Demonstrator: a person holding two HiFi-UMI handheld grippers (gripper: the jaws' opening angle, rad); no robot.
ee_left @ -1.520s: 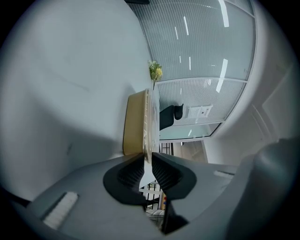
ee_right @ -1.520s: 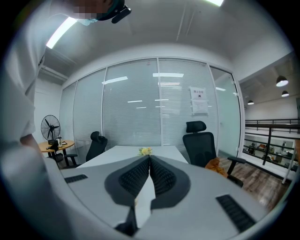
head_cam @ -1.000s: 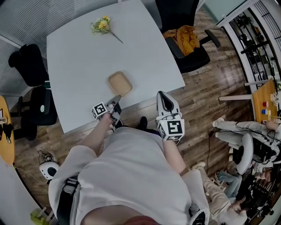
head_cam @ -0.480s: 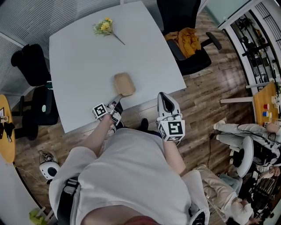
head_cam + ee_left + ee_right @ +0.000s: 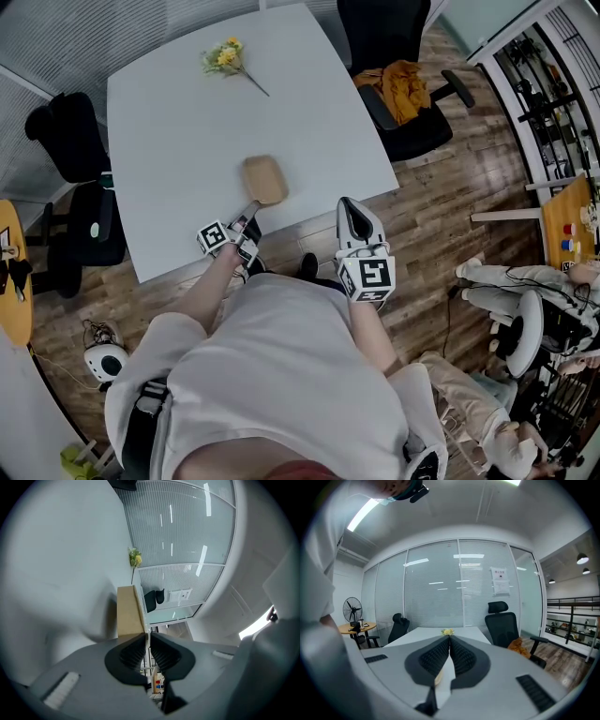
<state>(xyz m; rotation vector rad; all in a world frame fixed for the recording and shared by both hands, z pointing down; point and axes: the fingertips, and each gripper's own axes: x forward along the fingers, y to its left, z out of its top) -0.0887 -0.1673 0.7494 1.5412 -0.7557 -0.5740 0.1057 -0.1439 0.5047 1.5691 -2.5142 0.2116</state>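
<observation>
A shallow tan tray (image 5: 263, 179) is over the near part of the white table (image 5: 187, 131). My left gripper (image 5: 250, 209) reaches in from the table's near edge and is shut on the tray's near rim. In the left gripper view the jaws (image 5: 146, 635) meet on the tray's (image 5: 129, 613) thin edge; whether it rests on the table I cannot tell. My right gripper (image 5: 346, 204) hangs off the table's near right corner, over the wooden floor. Its jaws (image 5: 449, 638) are shut with nothing between them.
A yellow flower sprig (image 5: 225, 58) lies at the table's far end. A black office chair with an orange cloth (image 5: 401, 80) stands at the right, and two black chairs (image 5: 70, 141) at the left. A fan (image 5: 352, 609) and a round side table stand further left.
The tray has shifted slightly to the right on the table side. In the left gripper view it has turned from edge-on to showing more of its side. The right gripper has barely moved.
</observation>
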